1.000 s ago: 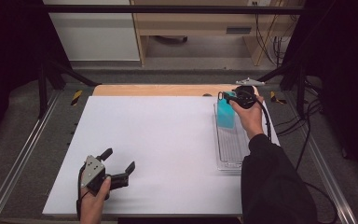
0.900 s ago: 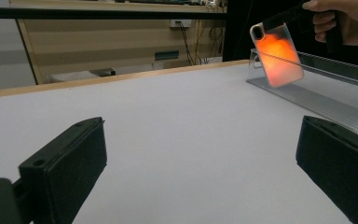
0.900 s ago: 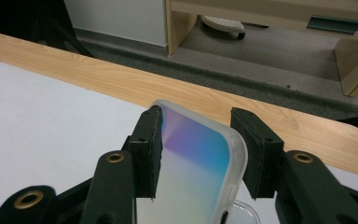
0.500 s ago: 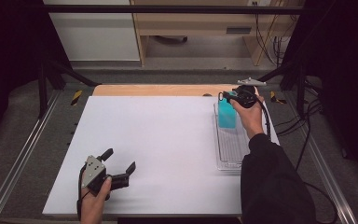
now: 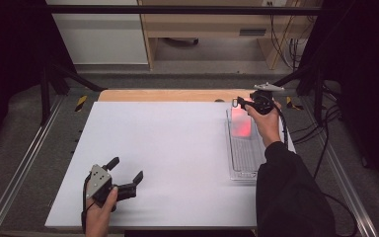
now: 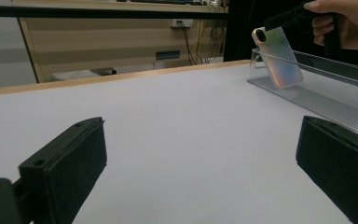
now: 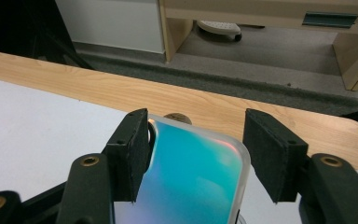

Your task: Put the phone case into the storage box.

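Two hand-held grippers at a white counter (image 5: 177, 148), one beside a phone case in a clear tray.

The right hand-held gripper (image 7: 196, 154) has just been opening; its jaws flank the iridescent phone case (image 7: 191, 182) with a gap at one pad. The case leans upright at the far end of the clear ridged tray (image 5: 244, 158). The left hand-held gripper (image 5: 126, 170) rests wide open and empty, well apart.

Beyond your white table (image 5: 177, 148) with its wooden far edge (image 5: 168, 95), you face grey floor (image 5: 212, 54), a white cabinet (image 5: 98, 39), a wooden desk (image 5: 217, 22) and dark curtains (image 5: 10, 59).
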Demonstrator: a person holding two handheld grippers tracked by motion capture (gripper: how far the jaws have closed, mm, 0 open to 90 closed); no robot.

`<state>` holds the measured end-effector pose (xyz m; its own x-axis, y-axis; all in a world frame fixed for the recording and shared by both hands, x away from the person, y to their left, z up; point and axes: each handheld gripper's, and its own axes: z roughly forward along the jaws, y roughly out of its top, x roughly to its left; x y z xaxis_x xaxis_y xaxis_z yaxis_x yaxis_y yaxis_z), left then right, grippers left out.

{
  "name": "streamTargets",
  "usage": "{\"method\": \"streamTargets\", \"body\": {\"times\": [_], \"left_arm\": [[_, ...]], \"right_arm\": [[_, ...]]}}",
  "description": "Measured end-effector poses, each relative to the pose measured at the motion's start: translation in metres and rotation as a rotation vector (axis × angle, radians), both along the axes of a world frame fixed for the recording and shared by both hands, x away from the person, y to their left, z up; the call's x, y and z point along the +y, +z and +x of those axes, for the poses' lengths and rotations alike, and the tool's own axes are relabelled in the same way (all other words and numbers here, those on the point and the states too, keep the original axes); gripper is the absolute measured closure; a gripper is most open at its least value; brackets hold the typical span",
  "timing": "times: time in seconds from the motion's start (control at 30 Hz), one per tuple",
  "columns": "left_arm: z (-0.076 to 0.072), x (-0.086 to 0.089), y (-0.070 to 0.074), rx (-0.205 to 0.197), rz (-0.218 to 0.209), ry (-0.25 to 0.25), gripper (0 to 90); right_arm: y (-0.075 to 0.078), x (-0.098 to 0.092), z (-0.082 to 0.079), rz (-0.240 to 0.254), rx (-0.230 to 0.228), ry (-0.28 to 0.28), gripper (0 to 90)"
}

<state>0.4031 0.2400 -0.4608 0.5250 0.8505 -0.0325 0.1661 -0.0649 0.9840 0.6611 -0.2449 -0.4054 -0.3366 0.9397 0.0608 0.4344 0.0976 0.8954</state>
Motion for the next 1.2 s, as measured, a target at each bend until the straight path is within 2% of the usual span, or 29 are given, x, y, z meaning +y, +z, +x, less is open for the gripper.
{"method": "streamTargets", "body": {"times": [0.23,0.47,0.7,0.97,1.07,1.2], "left_arm": [[0.000,0.000,0.000,-0.001,-0.003,0.001,1.3],[0.000,0.000,0.000,-0.002,-0.002,0.001,1.3],[0.000,0.000,0.000,-0.001,0.002,0.001,1.2],[0.001,0.000,0.000,-0.003,0.003,0.004,1.1],[0.001,0.001,0.000,-0.004,0.004,0.006,1.1],[0.002,0.001,0.000,-0.001,0.007,0.010,1.1]], "right_arm": [[0.002,0.001,0.000,0.002,-0.014,-0.019,35.7],[0.003,0.002,-0.001,0.003,-0.008,-0.033,26.7],[0.008,0.005,-0.006,-0.032,0.005,-0.041,15.5],[0.019,0.008,-0.015,-0.028,0.045,-0.026,9.7],[0.023,0.013,-0.020,-0.041,0.067,-0.013,8.5],[0.031,0.020,-0.027,-0.017,0.089,0.009,6.8]]}}
